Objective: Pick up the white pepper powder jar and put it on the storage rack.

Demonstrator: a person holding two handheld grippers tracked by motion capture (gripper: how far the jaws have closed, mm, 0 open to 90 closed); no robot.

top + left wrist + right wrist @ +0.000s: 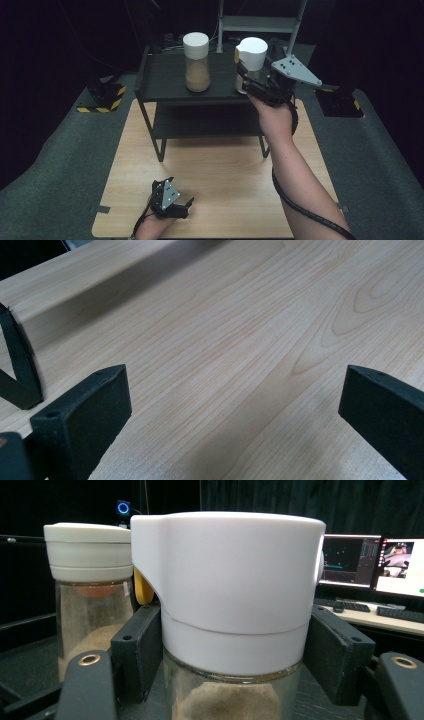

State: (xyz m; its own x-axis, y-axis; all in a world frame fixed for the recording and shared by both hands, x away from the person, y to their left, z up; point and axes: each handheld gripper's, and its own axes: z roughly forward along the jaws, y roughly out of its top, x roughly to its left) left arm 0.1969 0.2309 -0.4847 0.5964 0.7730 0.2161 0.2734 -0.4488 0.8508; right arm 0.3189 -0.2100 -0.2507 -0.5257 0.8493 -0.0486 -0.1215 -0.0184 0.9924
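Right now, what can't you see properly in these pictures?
- Held jar: bottom cut off by the right gripper view's lower edge.
- Right gripper: pads hidden behind that jar in the high view.
- Other jar: right side hidden by the held jar.
- Monitors: writing too small.

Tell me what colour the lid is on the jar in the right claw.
White lid, best in the right gripper view.
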